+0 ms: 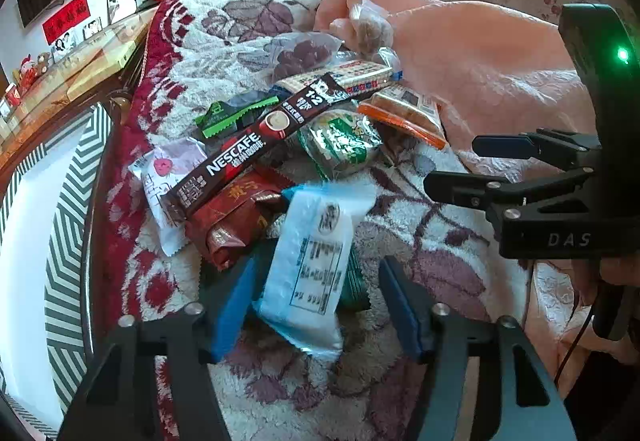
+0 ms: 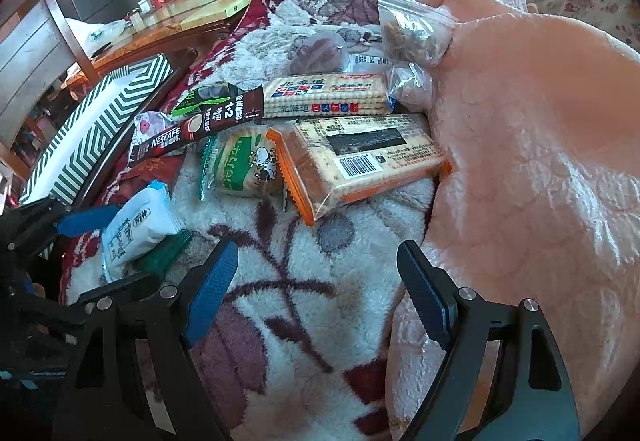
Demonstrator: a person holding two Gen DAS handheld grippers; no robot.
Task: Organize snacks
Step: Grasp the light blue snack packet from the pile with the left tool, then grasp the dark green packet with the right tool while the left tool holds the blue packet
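Now the left gripper [image 1: 316, 305] is gaping wide around the white packet [image 1: 316, 261], lengthwise between its fingers; right gripper [image 2: 316, 297] is hovering open, empty, over bare blanket [image 2: 288, 281].

Left gripper [image 1: 316, 305] and right gripper [image 2: 316, 293], jaws spread wide, both empty.
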